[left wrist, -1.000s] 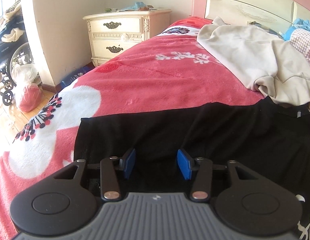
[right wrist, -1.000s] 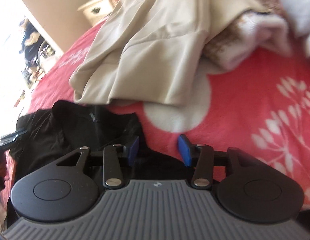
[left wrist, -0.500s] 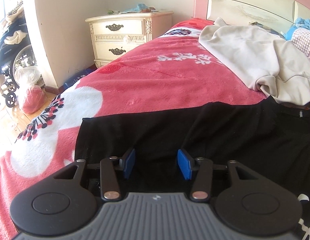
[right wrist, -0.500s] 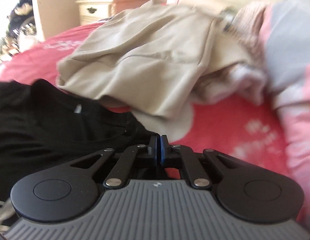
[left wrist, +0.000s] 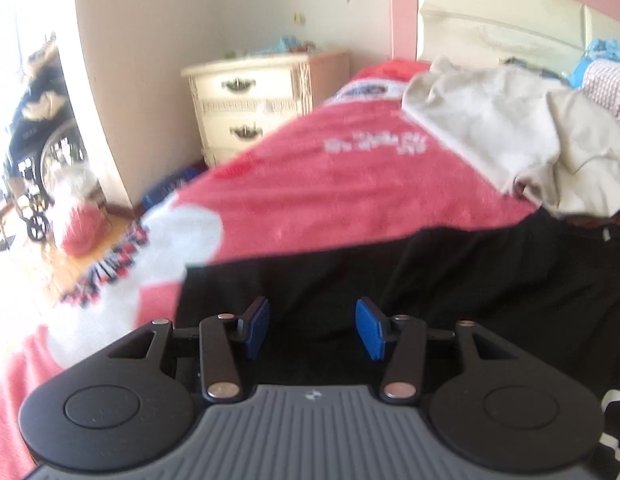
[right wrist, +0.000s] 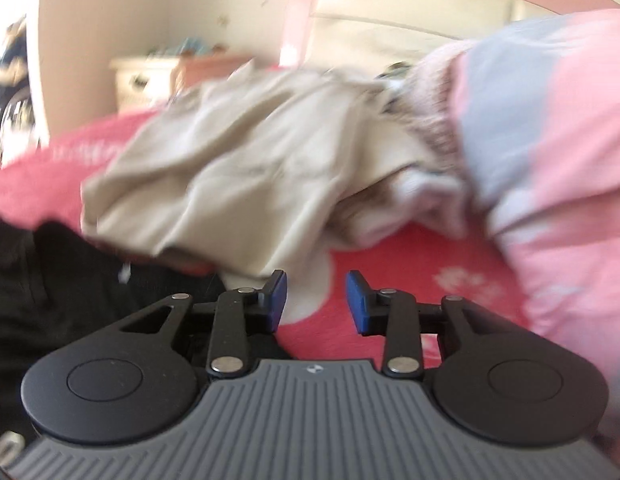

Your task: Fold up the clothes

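**Black shirt spread on the red bed, both grippers empty**

Red fleece blanket (left wrist: pixel 350 184) with white flower prints covers the bed, and a black cotton T-shirt (left wrist: pixel 450 280) lies flat across its near part, one straight edge running across the left wrist view. Beyond the shirt a crumpled beige cloth garment (left wrist: pixel 502 136) sits in a loose heap, its lower hem overlapping the shirt's collar area at the right. In the right wrist view the same beige heap (right wrist: pixel 237 176) lies just past the fingertips, with a pink and grey-blue quilt (right wrist: pixel 550 152) bulging in from the right and a knitted pinkish piece (right wrist: pixel 438 96) wedged between quilt and heap. A cream two-drawer nightstand (left wrist: pixel 249 108) stands against the wall at the bed's far left corner, beside a pink and cream headboard (left wrist: pixel 490 16). A wheelchair (left wrist: pixel 41 152) and a red bag (left wrist: pixel 81 228) stand on the wooden floor at the far left. Both views are blurred.

The left hand-held gripper (left wrist: pixel 312 330) hovers over the black shirt with its blue pads roughly half apart; nothing is between them and they grip nothing. The right hand-held gripper (right wrist: pixel 316 302) is over bare blanket beside the shirt's collar, its jaws opening, about a third apart, with no cloth between the pads.
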### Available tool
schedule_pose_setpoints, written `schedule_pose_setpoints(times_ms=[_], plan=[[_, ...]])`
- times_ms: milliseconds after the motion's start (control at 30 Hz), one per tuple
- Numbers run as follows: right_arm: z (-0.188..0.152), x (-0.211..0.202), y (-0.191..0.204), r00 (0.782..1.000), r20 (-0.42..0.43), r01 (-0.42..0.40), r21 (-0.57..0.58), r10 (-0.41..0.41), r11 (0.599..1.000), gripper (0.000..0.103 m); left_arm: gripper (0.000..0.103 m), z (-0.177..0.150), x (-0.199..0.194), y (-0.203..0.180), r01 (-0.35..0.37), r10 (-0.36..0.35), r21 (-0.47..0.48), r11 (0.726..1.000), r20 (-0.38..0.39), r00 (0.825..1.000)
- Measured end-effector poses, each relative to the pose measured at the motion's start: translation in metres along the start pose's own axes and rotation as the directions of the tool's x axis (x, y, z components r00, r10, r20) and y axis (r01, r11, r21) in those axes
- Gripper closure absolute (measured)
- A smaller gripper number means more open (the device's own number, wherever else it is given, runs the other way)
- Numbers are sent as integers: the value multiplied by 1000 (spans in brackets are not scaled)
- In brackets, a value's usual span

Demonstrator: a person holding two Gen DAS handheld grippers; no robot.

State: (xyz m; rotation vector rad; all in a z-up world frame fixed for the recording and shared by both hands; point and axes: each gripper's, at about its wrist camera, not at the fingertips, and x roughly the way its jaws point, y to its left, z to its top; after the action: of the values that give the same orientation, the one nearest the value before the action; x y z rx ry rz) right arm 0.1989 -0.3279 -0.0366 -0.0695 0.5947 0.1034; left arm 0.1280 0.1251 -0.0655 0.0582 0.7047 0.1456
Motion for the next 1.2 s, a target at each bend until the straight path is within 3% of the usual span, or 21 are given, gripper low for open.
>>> schedule_pose_setpoints(times_ms=[100,200,233,300,333,433,500,600,667,733,800,900,967,1033,1133,1200], plan=[[-3,-28,-8,988,-94,-119,48,124,992,71,51,4,-11,-6,26,-31,96,995,43,999],[-12,-51,-11,939,-214,-256,90,270,962,71,48,-1,4,-19,-34,37,231,972,-10,999],[-22,-49,-7,919,-270,-277,72,286,958,71,48,-3,14,-20,-64,77,234,970,-46,996],[-41,-40,-1,916,-343,-223,-1,210,975,71,46,-7,25,-10,-74,85,163,984,-62,994],[-50,-36,-3,927,-352,-149,-36,127,988,72,46,-4,23,-4,-93,100,126,988,-52,994],[-51,-55,-33,955,-293,-15,119,50,993,74,47,3,13,10,-142,143,28,989,-21,990],[-49,-76,-42,963,-266,7,177,41,984,71,47,5,4,16,-132,132,17,991,-5,991],[-61,-100,-38,935,-326,-82,185,140,979,72,47,5,-7,18,-136,135,28,990,7,991],[-78,-102,-36,911,-399,-45,152,103,987,71,47,6,-14,20,-141,141,-3,990,14,990],[-97,-106,-45,904,-428,59,143,8,988,61,47,8,-26,19,-117,119,-32,993,39,992],[-94,-119,-57,911,-409,137,195,-46,971,61,47,9,-41,9,-85,87,-30,996,72,994],[-82,-143,-70,930,-348,210,248,-116,946,57,45,9,-56,-18,23,-22,-12,1000,63,998],[-79,-149,-81,918,-373,268,326,-137,906,55,45,6,-65,-44,118,-118,11,993,39,992],[-83,-153,-89,913,-388,305,439,-128,845,55,45,1,-76,-71,218,-219,42,975,17,976],[-93,-158,-99,919,-384,329,617,-91,715,55,45,-11,-94,-120,355,-358,128,926,-4,934],[-103,-157,-105,921,-387,336,721,-50,606,55,45,-20,-106,-153,426,-433,205,881,-9,901]])
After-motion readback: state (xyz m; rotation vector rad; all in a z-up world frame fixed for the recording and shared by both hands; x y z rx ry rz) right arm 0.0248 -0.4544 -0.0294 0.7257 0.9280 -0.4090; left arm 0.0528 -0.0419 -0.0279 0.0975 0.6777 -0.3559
